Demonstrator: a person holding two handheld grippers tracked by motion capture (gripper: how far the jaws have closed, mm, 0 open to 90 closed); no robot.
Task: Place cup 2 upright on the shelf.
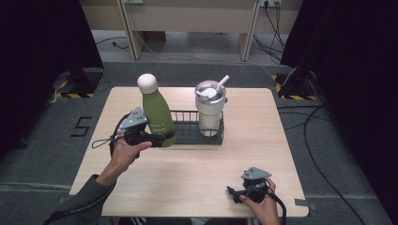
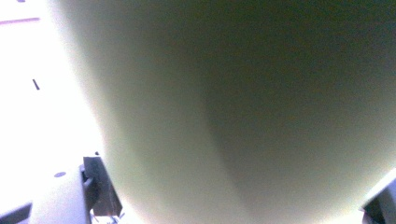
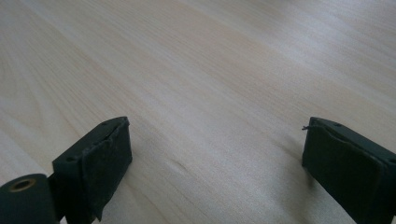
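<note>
Olive-green and matte, the bottle (image 1: 158, 116) stands upright with its rounded white cap (image 1: 147, 83) on top, at the left end of the black wire rack (image 1: 187, 136), which sits toward the far edge of the wooden table (image 1: 187, 173), about midway across. Whether the bottle's base is inside the rack or just beside its left wall cannot be told from the high view. The left gripper (image 1: 157, 138) comes in from the table's left side and has its jaws closed around the lower body of the bottle, one jaw on each side. In the left gripper view the green wall of the bottle (image 2: 243, 116) is pressed right up to the camera, with a black jaw showing at each lower corner. A pale insulated tumbler (image 1: 209, 110) with a straw (image 1: 222, 82) stands in the right end of the rack, apart from the bottle. The right gripper (image 1: 233, 192) rests near the table's near right corner, well apart from the rack. Its jaws (image 3: 215, 168) are spread wide over bare wood, holding nothing.
</note>
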